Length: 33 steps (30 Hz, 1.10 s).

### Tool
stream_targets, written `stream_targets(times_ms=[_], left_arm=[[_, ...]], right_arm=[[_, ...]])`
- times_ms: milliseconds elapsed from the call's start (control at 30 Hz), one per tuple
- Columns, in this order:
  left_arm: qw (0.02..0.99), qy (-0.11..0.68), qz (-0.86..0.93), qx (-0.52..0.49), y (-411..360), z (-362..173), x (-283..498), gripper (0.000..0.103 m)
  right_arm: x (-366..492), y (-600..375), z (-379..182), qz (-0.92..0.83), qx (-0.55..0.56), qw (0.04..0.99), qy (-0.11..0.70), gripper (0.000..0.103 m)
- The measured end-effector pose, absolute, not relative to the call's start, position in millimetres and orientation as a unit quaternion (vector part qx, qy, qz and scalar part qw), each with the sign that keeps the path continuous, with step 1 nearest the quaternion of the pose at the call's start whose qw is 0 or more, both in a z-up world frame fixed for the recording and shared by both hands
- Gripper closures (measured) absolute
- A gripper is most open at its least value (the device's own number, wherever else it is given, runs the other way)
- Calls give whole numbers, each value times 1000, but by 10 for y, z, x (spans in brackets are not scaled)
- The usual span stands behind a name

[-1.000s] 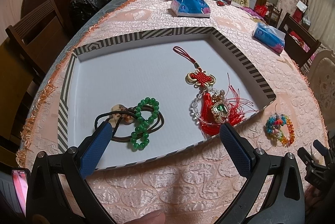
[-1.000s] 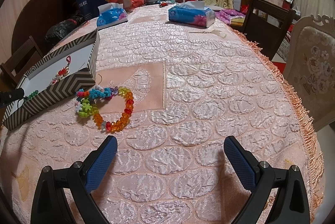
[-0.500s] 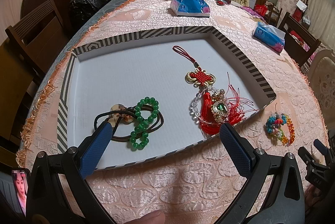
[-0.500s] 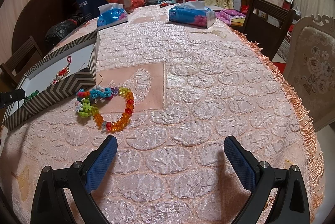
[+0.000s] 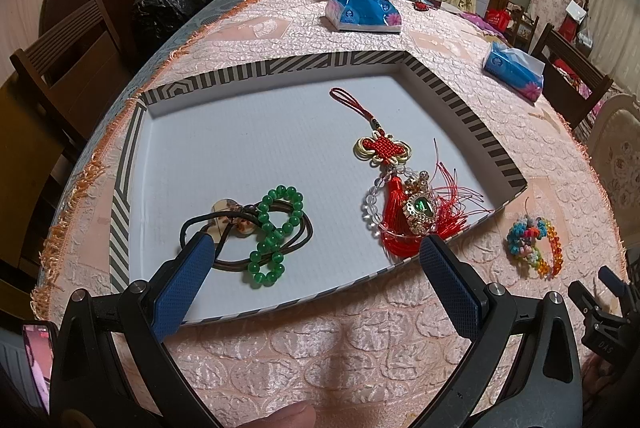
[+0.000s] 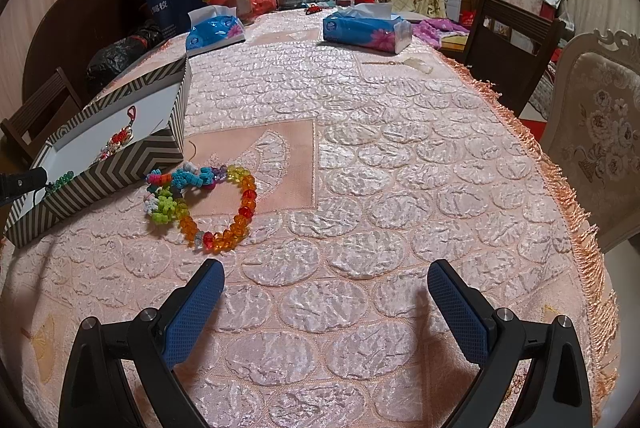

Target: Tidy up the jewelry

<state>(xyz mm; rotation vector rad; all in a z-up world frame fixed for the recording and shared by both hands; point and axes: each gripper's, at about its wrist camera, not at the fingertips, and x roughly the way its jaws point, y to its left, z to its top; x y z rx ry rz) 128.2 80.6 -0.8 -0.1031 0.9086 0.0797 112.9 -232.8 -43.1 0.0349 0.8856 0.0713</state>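
Note:
A striped box tray lies on the pink tablecloth. Inside it rest a green bead bracelet, a brown cord with a shell pendant, and a red knot tassel charm with a clear bead bracelet and a green gem piece. Multicoloured bead bracelets lie on the cloth just right of the tray. My left gripper hovers open over the tray's near edge, holding nothing. My right gripper is open and empty, below and right of the coloured bracelets.
Two blue tissue packs sit further back, with bags and jars at the table's far end. Dark wooden chairs stand at both sides, an upholstered chair at the right. A small gold item lies near the right fringe.

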Motion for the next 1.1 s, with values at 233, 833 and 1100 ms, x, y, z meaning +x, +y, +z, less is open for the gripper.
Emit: stream_targets(times_ms=[233, 833, 1100], left_arm=[[897, 438, 39, -50, 797, -4, 1280, 0], [898, 437, -5, -49, 561, 33, 1152, 0], [906, 417, -66, -12, 119, 73, 965, 0]], right_arm=[[1128, -2329, -432, 34, 17, 903, 428, 2], [1141, -2326, -424, 37, 17, 903, 428, 2], [1144, -2335, -421, 43, 26, 904, 424, 2]])
